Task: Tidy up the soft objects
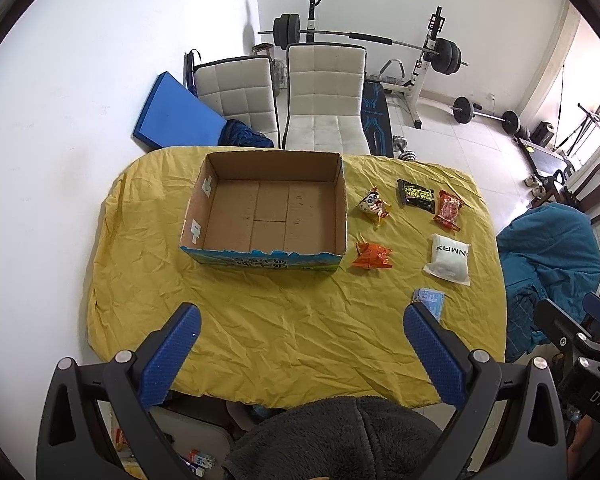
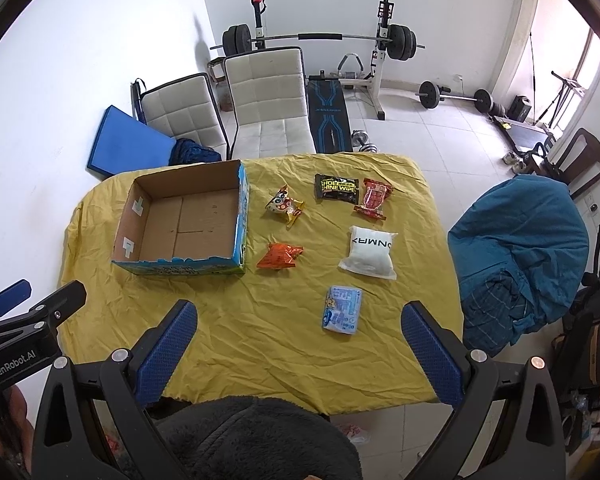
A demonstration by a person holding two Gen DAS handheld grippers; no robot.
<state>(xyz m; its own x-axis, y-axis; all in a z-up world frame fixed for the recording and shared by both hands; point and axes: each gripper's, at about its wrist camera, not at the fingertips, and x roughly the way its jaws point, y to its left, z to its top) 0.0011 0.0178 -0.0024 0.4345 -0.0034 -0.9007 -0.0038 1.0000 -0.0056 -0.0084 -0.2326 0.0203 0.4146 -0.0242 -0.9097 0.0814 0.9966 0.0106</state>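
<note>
A: How is the scene laid out?

B: An open cardboard box (image 2: 184,224) is seen on the left part of a table draped in a yellow cloth (image 2: 260,344), and nothing is seen inside it. Six soft packets are spread to its right, apart from one another: a light blue pack (image 2: 341,309) nearest, a white pouch (image 2: 369,257), an orange packet (image 2: 279,256), a cartoon-face snack (image 2: 284,204), a black wipes pack (image 2: 337,187) and a red packet (image 2: 374,199).

A: And the claws?

B: The left gripper (image 1: 300,354) is held above the near edge with its fingers spread wide and nothing between them. The right gripper (image 2: 300,352) is likewise spread and unloaded, with the light blue pack just ahead of it.

A: How should the first pick be made?

B: The nearest pack is probably best taken first. The fingers should be lowered astride its shorter span and closed gently, since soft wrapping is likely to be crushed or to slip. The cloth's wrinkles should not be pinched along with it.

A: What writing can be read?

B: "SHOE SHINE WIPES" is mostly legible on the black pack. Mirrored letters are printed on the white pouch but cannot be read with certainty. "GenRobot.AI" is read on the left gripper's body in the right wrist view.
</note>
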